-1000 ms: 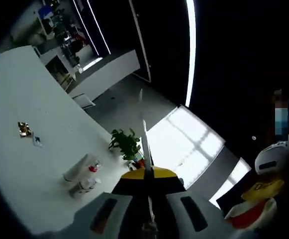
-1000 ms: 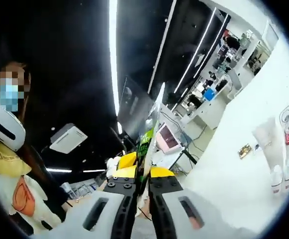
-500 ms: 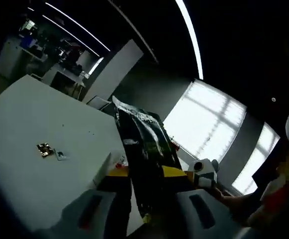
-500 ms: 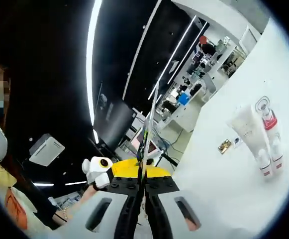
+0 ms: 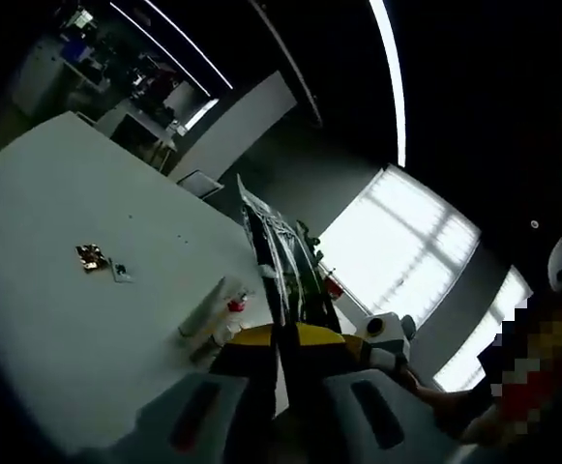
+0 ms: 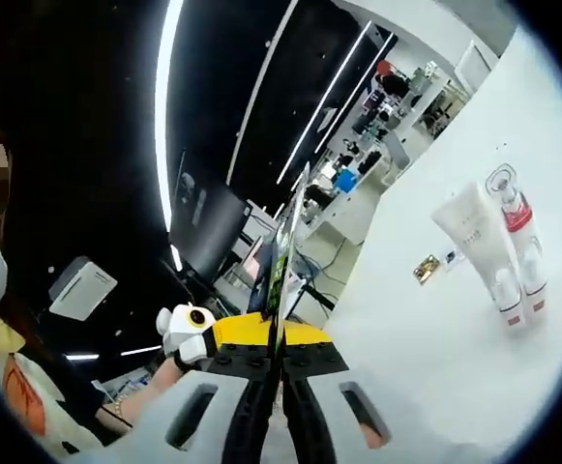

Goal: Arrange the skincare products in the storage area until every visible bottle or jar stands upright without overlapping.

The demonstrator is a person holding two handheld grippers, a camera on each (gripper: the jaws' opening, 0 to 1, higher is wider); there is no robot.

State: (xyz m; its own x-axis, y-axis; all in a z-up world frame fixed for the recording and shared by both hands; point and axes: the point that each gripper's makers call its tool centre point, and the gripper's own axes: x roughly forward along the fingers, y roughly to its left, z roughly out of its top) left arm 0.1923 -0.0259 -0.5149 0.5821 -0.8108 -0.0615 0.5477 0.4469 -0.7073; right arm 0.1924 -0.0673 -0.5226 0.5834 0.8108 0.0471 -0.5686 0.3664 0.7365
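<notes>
The skincare products — a white squeeze tube (image 6: 469, 235) and a clear bottle with a red band (image 6: 513, 215), plus small white-and-red containers (image 6: 518, 297) touching their far ends — sit close together on the white tabletop (image 6: 435, 358), well to the right in the right gripper view. In the left gripper view the same cluster (image 5: 210, 311) sits just left of the jaws; whether each piece stands or lies I cannot tell from these tilted views.

A thin dark printed sachet with green lettering (image 5: 282, 261) runs edge-on between the jaws of the left gripper (image 5: 282, 340), which are closed onto it. The right gripper (image 6: 273, 343) has its jaws pressed together on the same flat sachet (image 6: 282, 253).

A small brown-gold wrapper (image 5: 91, 257) lies on the table apart from the products — beside it a tiny pale scrap (image 5: 118, 274).
</notes>
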